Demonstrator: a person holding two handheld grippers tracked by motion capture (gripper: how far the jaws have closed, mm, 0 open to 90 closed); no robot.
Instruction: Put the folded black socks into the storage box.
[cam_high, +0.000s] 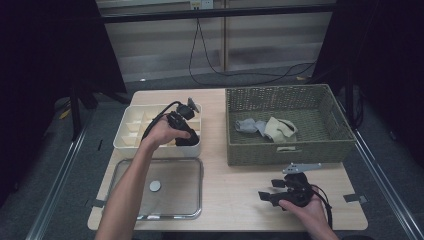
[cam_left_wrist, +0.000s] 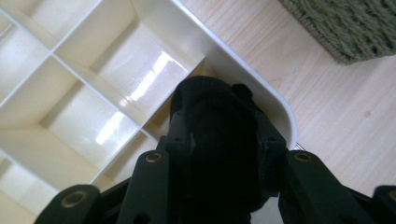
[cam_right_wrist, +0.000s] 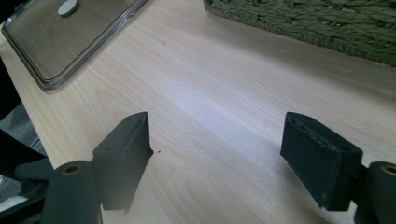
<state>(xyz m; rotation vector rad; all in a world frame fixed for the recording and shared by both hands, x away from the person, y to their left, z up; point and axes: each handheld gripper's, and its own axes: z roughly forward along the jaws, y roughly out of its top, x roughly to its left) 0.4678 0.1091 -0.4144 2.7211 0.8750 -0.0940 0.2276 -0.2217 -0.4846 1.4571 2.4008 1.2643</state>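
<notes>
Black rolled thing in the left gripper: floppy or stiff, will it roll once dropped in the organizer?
The black rolled thing looks like soft fabric, fuzzy and bulging between the left gripper jaws, so probably squashy and light. The divided organizer walls should stop any rolling.

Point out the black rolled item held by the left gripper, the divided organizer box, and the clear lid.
black rolled item (cam_left_wrist: 215, 140), left gripper view, its dark middle between the fingers.
divided organizer box (cam_high: 125, 131), high view, its left wall.
clear lid (cam_high: 175, 190), high view, bare clear panel.
</notes>
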